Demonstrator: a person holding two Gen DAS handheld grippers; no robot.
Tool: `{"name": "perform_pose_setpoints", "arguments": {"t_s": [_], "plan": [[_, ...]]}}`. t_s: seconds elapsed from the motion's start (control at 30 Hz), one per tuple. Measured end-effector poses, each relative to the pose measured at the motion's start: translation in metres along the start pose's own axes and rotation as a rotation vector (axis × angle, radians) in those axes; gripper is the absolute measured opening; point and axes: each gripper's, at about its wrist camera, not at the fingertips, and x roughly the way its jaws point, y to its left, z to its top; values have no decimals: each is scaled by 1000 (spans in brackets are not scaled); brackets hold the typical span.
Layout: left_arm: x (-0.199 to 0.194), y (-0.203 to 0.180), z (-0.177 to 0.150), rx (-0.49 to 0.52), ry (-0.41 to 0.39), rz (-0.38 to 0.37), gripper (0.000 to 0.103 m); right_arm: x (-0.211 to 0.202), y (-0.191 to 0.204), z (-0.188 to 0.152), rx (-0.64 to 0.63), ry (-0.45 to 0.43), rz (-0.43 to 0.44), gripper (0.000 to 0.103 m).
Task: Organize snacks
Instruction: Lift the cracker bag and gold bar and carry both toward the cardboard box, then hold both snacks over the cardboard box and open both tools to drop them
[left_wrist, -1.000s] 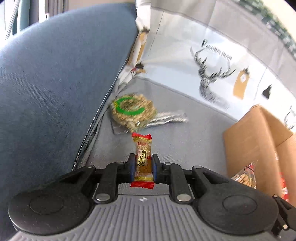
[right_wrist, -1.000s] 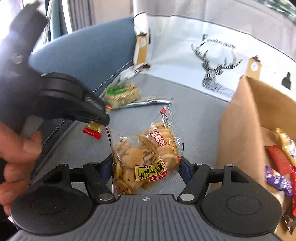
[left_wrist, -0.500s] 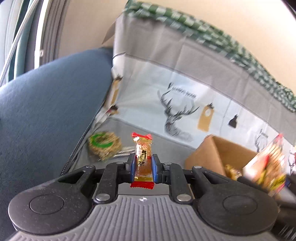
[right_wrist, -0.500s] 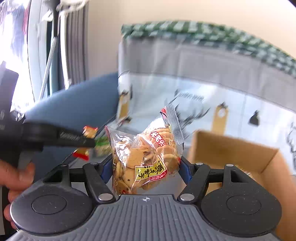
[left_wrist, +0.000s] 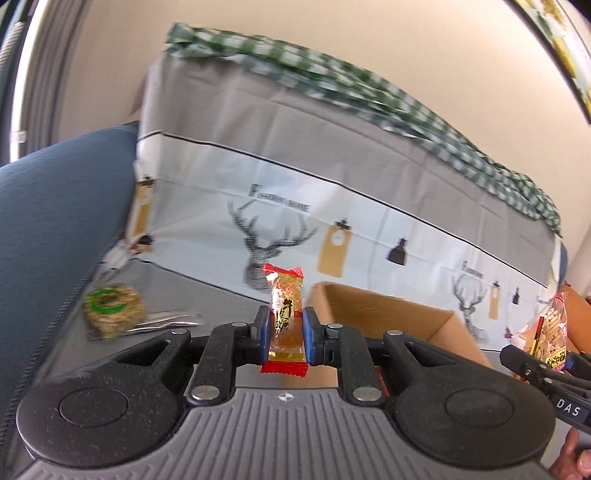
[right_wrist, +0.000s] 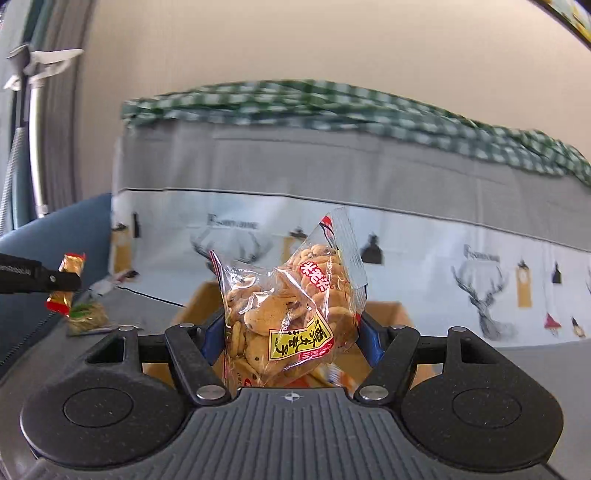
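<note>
My left gripper (left_wrist: 285, 334) is shut on a small candy (left_wrist: 286, 317) in a gold wrapper with red ends, held upright above the sofa seat. My right gripper (right_wrist: 288, 334) is shut on a clear bag of biscuits (right_wrist: 291, 317) with a yellow and red label. An open cardboard box (left_wrist: 388, 317) lies just beyond the candy. In the right wrist view the box (right_wrist: 388, 314) sits behind the bag, and the left gripper (right_wrist: 59, 282) with the candy (right_wrist: 68, 280) shows at the left edge. The biscuit bag (left_wrist: 550, 332) also shows at the right of the left wrist view.
A round grain snack with a green label (left_wrist: 110, 312) lies on the grey seat near the blue armrest (left_wrist: 55, 221). A grey cover printed with deer (left_wrist: 273, 236) hangs over the sofa back, with a green checked cloth (right_wrist: 332, 107) on top.
Both grippers have risen and tilted upward, each keeping its snack. The seat has dropped low in view, and the sofa back and wall now fill the frames. The box has come closer to centre.
</note>
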Motion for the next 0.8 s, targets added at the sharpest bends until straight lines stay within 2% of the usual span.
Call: {"name": "perform_pose_setpoints", "arguments": {"t_s": [0.5, 0.8], "plan": [[18, -84, -26, 143, -30, -155, 19, -16, -43, -32, -156, -13, -123, 72], [30, -108, -39, 176, -18, -216, 19, -12, -43, -46, -260, 9, -145, 72]]}}
